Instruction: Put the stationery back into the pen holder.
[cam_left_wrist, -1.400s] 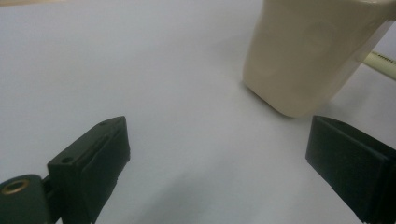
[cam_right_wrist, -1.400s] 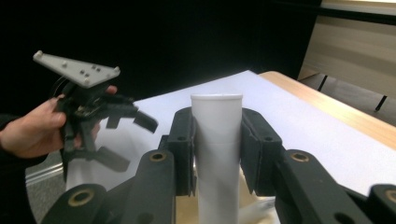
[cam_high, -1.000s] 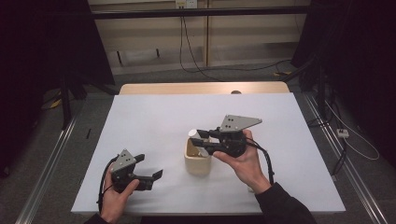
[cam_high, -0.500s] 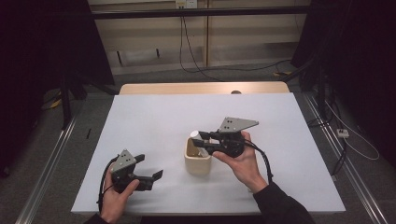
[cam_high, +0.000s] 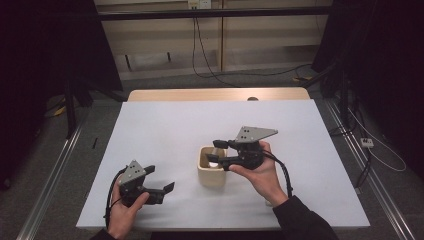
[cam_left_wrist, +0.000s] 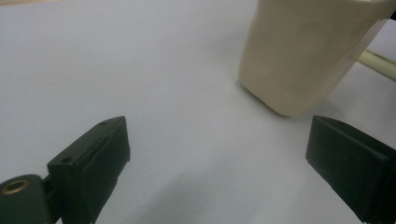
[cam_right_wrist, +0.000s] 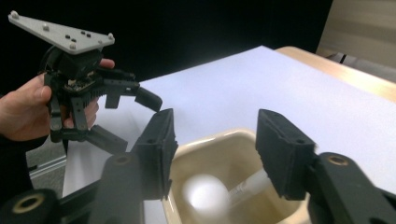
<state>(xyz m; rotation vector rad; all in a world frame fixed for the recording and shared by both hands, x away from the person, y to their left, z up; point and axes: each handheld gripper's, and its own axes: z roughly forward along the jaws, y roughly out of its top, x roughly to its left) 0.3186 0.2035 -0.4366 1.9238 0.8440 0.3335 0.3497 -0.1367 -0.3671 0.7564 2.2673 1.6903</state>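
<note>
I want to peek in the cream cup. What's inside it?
Inside the cream cup lies a white stick with a blurry round white end, leaning toward one wall. The right tongs, which have just been opening, hover above and cover part of the cup's floor.

A cream, square-mouthed plastic cup (cam_high: 211, 172) stands upright near the middle of the white counter (cam_high: 165, 130). A white round-headed stick (cam_right_wrist: 205, 193) rests inside it.

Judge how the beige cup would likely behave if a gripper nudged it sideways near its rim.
The beige cup looks taller than wide, so a high nudge may tip it rather than slide it. Its smooth wall on the smooth white table probably slips easily. The white-tipped stick leaning inside could shift its balance slightly.
</note>
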